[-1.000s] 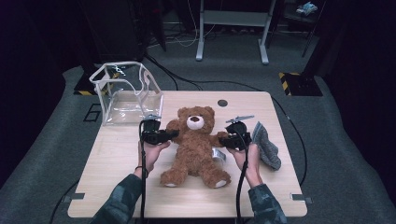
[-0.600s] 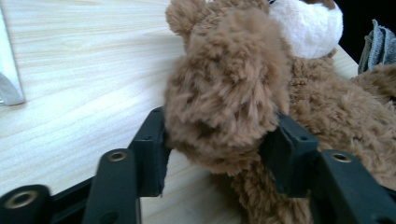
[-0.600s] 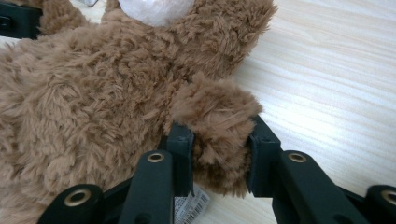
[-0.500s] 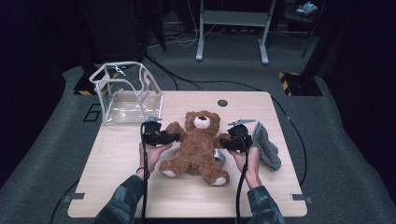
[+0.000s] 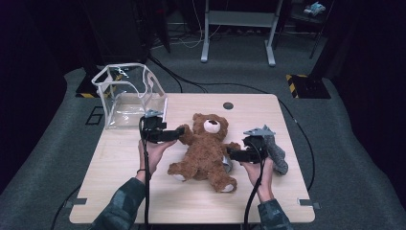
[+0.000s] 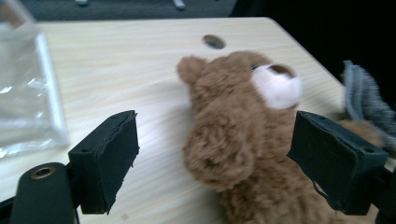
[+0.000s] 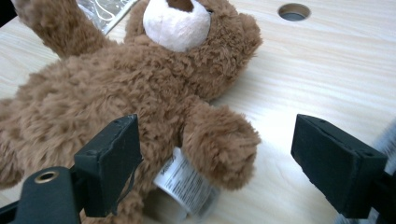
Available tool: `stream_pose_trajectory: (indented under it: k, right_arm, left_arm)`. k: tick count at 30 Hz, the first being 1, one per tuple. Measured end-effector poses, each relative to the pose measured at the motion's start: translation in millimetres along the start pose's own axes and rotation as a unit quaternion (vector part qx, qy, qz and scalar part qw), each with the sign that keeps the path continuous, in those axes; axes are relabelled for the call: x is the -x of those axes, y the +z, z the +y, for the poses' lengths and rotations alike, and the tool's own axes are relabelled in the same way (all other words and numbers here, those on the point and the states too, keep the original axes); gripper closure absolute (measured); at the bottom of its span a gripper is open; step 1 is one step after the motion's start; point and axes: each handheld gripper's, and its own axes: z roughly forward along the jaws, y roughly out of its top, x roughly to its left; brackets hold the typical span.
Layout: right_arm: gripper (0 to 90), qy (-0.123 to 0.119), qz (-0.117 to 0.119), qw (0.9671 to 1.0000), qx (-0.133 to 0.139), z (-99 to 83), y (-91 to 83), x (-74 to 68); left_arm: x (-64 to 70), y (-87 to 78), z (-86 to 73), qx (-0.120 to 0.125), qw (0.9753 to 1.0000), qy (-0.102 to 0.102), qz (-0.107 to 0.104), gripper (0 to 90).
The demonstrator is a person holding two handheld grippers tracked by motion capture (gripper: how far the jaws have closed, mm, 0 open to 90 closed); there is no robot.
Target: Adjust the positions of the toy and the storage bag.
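— Teddy bear (image 5: 205, 151) lies on its back at the middle of the wooden table (image 5: 129, 191), head toward the far edge. Where are the tongs?

— Left gripper (image 5: 173, 134) spreads wide around one paw; right gripper (image 5: 231, 153) gapes around the other, nothing clamped.

— Beyond the bear?

— A grey cloth (image 5: 276, 154) just beside its right-gripper side, a clear plastic bag (image 5: 128, 96) past the other paw, a white label (image 7: 184, 179) under its arm.

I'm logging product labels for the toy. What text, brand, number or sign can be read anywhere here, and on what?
Sewn-in white tag under the teddy bear: printed lines, too small and blurred to read.
Floor marking left of the table: looks like "6", partly hidden, uncertain.
Nothing else legible.
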Motion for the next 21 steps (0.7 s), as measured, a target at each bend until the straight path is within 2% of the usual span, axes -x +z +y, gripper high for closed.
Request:
stream_pose_trajectory:
  k: [1, 3, 4, 5, 6, 11, 13, 14, 15, 16, 17, 18, 21]
  right_arm:
    - [14.4, 0.0, 0.0, 1.0, 0.0, 0.0, 0.0, 0.0]
    - [11.6, 0.005, -0.001, 1.0, 0.001, -15.8, -3.7, 3.4]
    - [10.6, 0.007, -0.001, 1.0, 0.001, -21.6, -4.5, 5.2]
    - [10.6, 0.007, -0.001, 1.0, 0.001, -21.6, -4.5, 5.2]
    - [9.6, 0.017, 0.001, 0.9999, 0.0, -27.5, -5.5, 6.9]
    - [8.0, 0.028, -0.006, 0.9996, -0.006, -56.6, -5.5, 14.6]
    - [7.7, 0.032, -0.005, 0.9994, -0.011, -66.5, -5.3, 18.4]
    - [7.5, 0.037, -0.008, 0.9992, -0.012, -75.5, -4.5, 21.9]
    - [7.5, 0.037, -0.008, 0.9992, -0.012, -75.5, -4.5, 21.9]
    - [6.4, 0.045, -0.009, 0.9989, -0.013, -83.6, -3.8, 25.6]
    - [6.0, 0.043, -0.011, 0.9989, -0.014, -87.5, -3.4, 27.6]
    - [5.6, 0.047, -0.013, 0.9987, -0.013, -91.3, -3.1, 28.6]
    - [3.9, 0.05, -0.013, 0.9986, -0.012, -98.8, -1.1, 32.2]
  left_arm:
    - [0.0, 0.0, 0.0, 0.0, 1.0, 0.0, 0.0, 14.2]
    - [12.7, 1.1, 7.2, 0.0, 0.9999, 0.017, -0.003, 13.7]
    - [25.2, 4.2, 12.8, -0.002, 0.9996, 0.028, -0.005, 13.4]
    - [25.2, 4.2, 12.8, -0.002, 0.9996, 0.028, -0.005, 13.4]
    - [32.2, 6.2, 14.7, -0.004, 0.9996, 0.028, -0.009, 13.4]
    - [60.1, 16.3, 21.6, -0.011, 0.9981, 0.06, -0.011, 14.5]
    - [69.0, 20.7, 23.4, -0.018, 0.9972, 0.072, -0.009, 14.9]
    - [78.0, 27.5, 23.8, -0.025, 0.9968, 0.076, -0.008, 14.9]
    - [78.0, 27.5, 23.8, -0.025, 0.9968, 0.076, -0.008, 14.8]
    - [81.9, 31.2, 23.6, -0.03, 0.9964, 0.079, -0.005, 14.7]
    - [88.8, 37.5, 23.3, -0.042, 0.9958, 0.082, -0.004, 14.2]
    - [93.0, 41.6, 22.6, -0.04, 0.9964, 0.074, -0.002, 13.9]
    - [99.8, 49.2, 22.5, -0.051, 0.9959, 0.075, 0.002, 11.2]
